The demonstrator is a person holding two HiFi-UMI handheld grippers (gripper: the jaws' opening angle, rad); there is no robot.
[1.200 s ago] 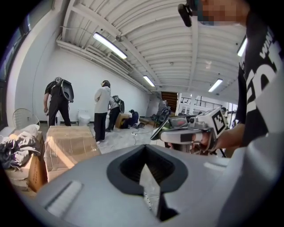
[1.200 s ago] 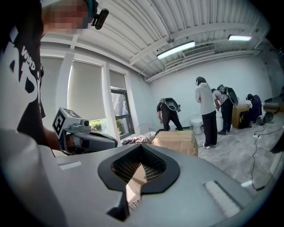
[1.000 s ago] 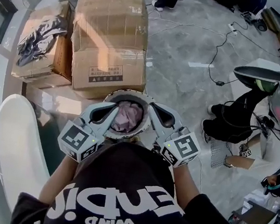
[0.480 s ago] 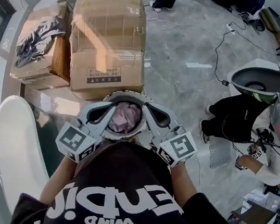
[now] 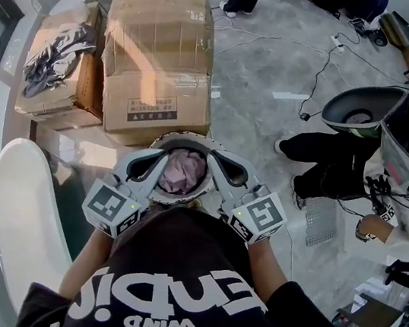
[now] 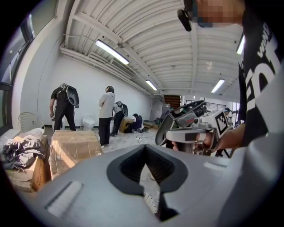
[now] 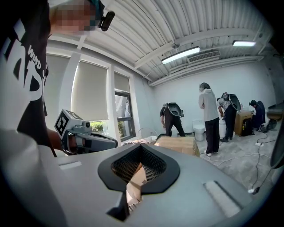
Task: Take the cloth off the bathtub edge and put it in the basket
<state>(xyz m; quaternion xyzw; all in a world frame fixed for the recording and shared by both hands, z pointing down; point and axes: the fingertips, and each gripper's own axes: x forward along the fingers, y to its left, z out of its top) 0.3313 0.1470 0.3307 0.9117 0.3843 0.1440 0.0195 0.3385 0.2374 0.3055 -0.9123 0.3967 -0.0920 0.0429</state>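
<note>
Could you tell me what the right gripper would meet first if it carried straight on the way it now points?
Probably the big box: cardboard shows in the gap between the right gripper's jaws, and the left gripper sits off to the side. Depth is unclear.

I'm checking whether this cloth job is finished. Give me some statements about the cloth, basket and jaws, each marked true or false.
1. The pink cloth lies inside the basket. True.
2. The left gripper grips the cloth. False: its jaws are shut on nothing.
3. The right gripper has its jaws wide apart. False: they are together and empty.
4. A large cardboard box stands just beyond the basket. True.
5. The cloth hangs over the bathtub edge. False: it is in the basket.
</note>
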